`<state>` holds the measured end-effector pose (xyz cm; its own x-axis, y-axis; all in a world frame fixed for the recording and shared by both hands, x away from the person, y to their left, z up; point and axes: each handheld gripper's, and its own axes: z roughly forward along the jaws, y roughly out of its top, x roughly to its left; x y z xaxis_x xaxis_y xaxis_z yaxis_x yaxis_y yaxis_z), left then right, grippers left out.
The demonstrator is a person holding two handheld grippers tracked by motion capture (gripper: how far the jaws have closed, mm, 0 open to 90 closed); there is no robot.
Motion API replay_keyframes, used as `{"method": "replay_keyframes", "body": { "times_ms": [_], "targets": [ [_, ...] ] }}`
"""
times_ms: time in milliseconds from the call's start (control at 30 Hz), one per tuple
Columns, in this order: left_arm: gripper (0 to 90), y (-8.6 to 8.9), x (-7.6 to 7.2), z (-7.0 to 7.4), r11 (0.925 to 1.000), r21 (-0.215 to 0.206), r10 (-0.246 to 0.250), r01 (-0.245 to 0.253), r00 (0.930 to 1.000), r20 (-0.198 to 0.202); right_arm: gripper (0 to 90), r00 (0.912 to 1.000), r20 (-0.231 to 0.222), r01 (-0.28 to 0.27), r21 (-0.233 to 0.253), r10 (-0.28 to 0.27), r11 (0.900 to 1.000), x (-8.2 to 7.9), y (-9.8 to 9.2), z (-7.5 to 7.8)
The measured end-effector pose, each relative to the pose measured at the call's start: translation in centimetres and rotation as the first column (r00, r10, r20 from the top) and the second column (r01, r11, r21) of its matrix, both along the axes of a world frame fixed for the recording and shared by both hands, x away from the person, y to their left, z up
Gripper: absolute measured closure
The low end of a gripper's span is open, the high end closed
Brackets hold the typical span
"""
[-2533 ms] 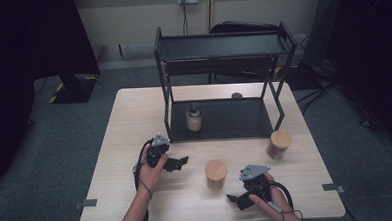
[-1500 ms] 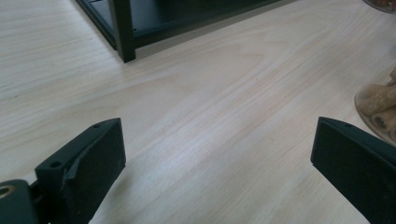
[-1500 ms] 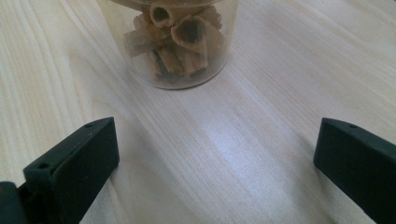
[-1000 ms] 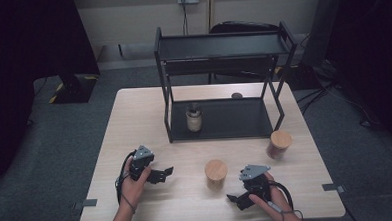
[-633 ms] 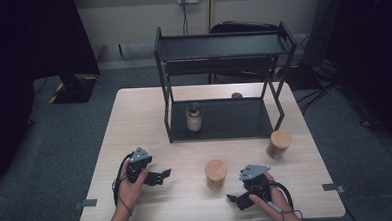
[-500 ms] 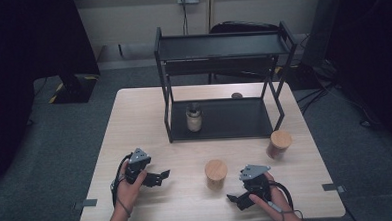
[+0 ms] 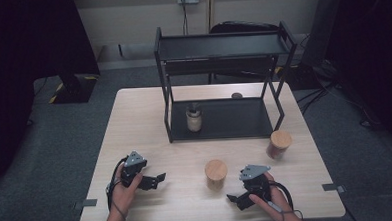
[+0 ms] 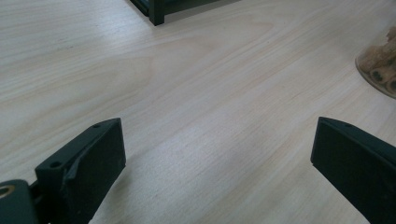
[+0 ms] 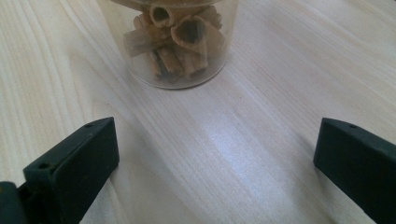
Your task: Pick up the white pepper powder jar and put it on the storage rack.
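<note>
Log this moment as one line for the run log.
left gripper: open, empty, low over table | right gripper: open, empty, facing cinnamon jar | second jar: beside rack | small jar: on rack's lower shelf

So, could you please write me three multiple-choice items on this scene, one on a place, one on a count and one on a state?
1. Where does the small jar with the dark lid stand?
A. on the rack's lower shelf
B. on the rack's top shelf
C. on the floor

2. How many wooden-lidded jars stand on the table?
A. one
B. two
C. four

3. How do the right gripper's jaws stand?
A. shut on a jar
B. wide apart
C. shut on nothing

Answers: 1 A, it sits inside the rack at its base; 2 B, the near jar and the far jar; 3 B, bare table shows between them.
</note>
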<state>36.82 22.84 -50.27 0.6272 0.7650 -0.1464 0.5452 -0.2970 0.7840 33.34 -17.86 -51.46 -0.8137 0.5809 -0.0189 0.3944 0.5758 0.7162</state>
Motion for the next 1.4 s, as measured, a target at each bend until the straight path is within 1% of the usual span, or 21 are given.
{"method": "replay_keyframes", "body": {
  "times_ms": [133, 200, 367, 467, 567, 733, 900, 1133, 1300, 1400],
  "targets": [
    [2.7, 0.4, -0.3, -0.2, 0.9999, 0.013, 0.003, -0.003, 1.0, -0.005, 0.0, 1.0, 0.0, 0.0, 0.0, 0.0, 1.0, 0.0, 0.0, 0.0],
    [2.7, 0.6, -0.4, -0.3, 0.9999, 0.011, 0.007, -0.006, 1.0, -0.007, 0.0, 1.0, 0.0, 0.0, 0.0, 0.0, 1.0, 0.0, 0.0, 0.0],
    [2.7, 1.2, -0.8, -0.4, 0.9997, 0.023, 0.01, -0.01, 0.9999, -0.011, 0.0, 1.0, 0.0, 0.0, 0.0, 0.0, 1.0, 0.0, 0.0, 0.0],
    [2.7, 1.4, -0.9, -0.5, 0.9998, 0.017, 0.013, -0.012, 0.9998, -0.015, 0.0, 1.0, 0.0, 0.0, 0.0, 0.0, 1.0, 0.0, 0.0, 0.0],
    [2.7, 1.5, -0.9, -0.5, 0.9997, 0.021, 0.015, -0.014, 0.9997, -0.019, 0.0, 1.0, 0.0, 0.0, 0.0, 0.0, 1.0, 0.0, 0.0, 0.0],
    [2.7, 1.8, -1.0, -0.6, 0.9995, 0.03, 0.009, -0.008, 0.9998, -0.02, 0.0, 1.0, 0.0, 0.0, 0.0, 0.0, 1.0, 0.0, 0.0, 0.0],
    [2.7, 2.1, -1.1, -0.5, 0.9992, 0.038, 0.016, -0.016, 0.9998, -0.015, 0.0, 1.0, 0.0, 0.0, 0.0, 0.0, 1.0, 0.0, 0.0, 0.0],
    [2.7, 2.7, -1.5, -0.6, 0.9986, 0.047, 0.024, -0.023, 0.9995, -0.02, 0.0, 1.0, 0.0, 0.0, 0.0, 0.0, 1.0, 0.0, 0.0, 0.0],
    [2.7, 3.2, -1.7, -0.6, 0.9979, 0.057, 0.03, -0.03, 0.9994, -0.014, 0.0, 1.0, 0.0, 0.0, 0.0, 0.0, 1.0, 0.0, 0.0, 0.0],
    [2.7, 3.5, -1.9, -0.7, 0.9976, 0.063, 0.031, -0.03, 0.9993, -0.019, 0.0, 1.0, 0.0, 0.0, 0.0, 0.0, 1.0, 0.0, 0.0, 0.0]
  ]
}}
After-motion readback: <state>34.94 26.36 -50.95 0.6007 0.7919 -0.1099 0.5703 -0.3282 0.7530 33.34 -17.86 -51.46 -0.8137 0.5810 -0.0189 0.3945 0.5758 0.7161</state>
